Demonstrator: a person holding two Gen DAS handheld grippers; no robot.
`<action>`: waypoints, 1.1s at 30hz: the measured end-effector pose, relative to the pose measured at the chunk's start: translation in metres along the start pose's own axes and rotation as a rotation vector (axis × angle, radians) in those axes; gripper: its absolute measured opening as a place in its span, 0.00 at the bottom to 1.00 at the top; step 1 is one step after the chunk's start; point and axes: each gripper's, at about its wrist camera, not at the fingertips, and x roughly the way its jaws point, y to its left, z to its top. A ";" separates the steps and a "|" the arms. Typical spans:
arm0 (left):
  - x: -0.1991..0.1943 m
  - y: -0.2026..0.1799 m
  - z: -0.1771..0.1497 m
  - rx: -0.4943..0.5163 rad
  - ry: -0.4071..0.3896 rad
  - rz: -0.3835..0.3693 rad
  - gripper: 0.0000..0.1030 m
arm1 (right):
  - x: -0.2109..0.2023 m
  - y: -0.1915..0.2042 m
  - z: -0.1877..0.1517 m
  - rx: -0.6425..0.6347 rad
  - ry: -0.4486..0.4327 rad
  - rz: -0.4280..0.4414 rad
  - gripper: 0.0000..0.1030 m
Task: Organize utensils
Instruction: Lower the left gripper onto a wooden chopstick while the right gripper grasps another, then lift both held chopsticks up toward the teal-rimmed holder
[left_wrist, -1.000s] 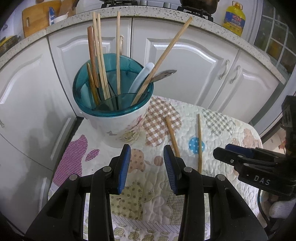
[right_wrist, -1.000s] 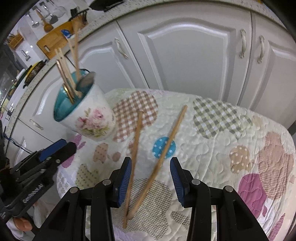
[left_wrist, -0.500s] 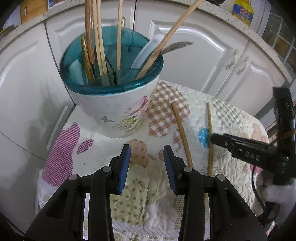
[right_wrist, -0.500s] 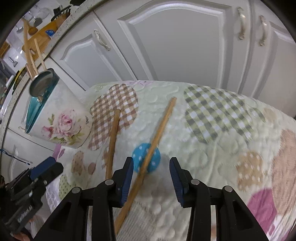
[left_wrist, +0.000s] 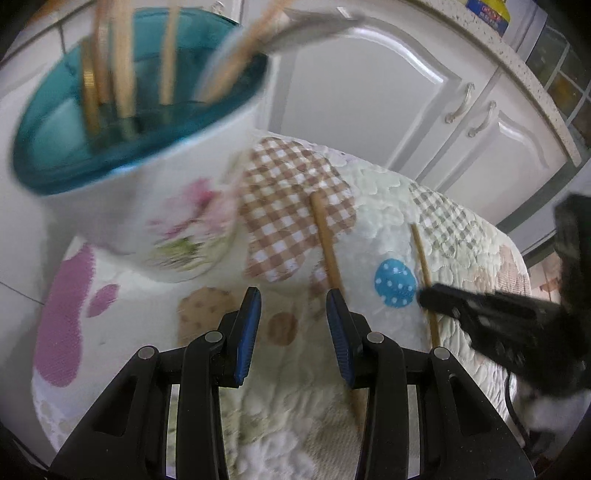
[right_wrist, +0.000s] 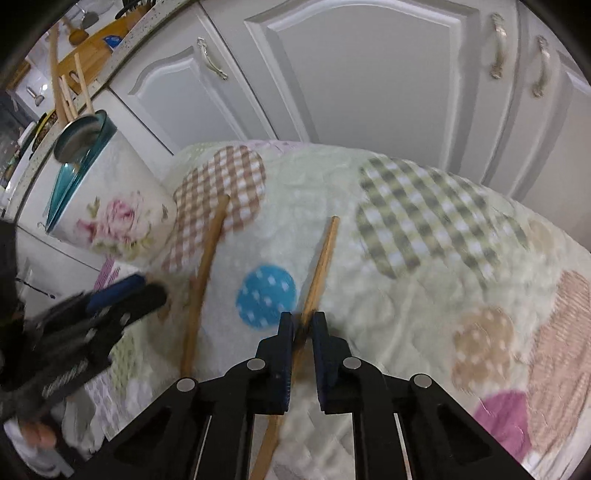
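Two wooden chopsticks lie on the patchwork quilt (left_wrist: 373, 192). My right gripper (right_wrist: 303, 325) is closing its jaws on the thinner chopstick (right_wrist: 322, 254), pads pinching it beside the blue dotted patch; the stick still rests on the cloth. The thicker chopstick (left_wrist: 325, 236) runs just inside the right finger of my left gripper (left_wrist: 293, 310), which stands open with nothing between its fingers. Behind and to the left stands the floral holder (left_wrist: 177, 214) with a teal insert, filled with several chopsticks and a spoon. The right gripper (left_wrist: 424, 295) also shows at the right of the left wrist view.
White cabinet doors (right_wrist: 369, 74) with metal handles rise right behind the small cloth-covered table. A speckled countertop above carries a yellow oil bottle (left_wrist: 487, 14) and a wooden cutting board (right_wrist: 96, 40). The quilt's right half (right_wrist: 480, 258) is bare.
Both grippers have come down closer to the quilt. The right gripper's jaws went from wide apart around the thin chopstick to pinched on it. The left gripper stayed open.
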 end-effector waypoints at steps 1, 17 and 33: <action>0.004 -0.003 0.002 0.003 0.002 -0.001 0.35 | -0.001 -0.002 -0.001 0.005 0.000 -0.003 0.09; 0.043 -0.029 0.030 0.065 0.001 0.027 0.14 | 0.010 -0.003 0.019 0.009 -0.017 0.005 0.09; -0.081 0.007 -0.003 -0.002 -0.109 -0.161 0.06 | -0.104 0.017 -0.010 -0.018 -0.214 0.132 0.06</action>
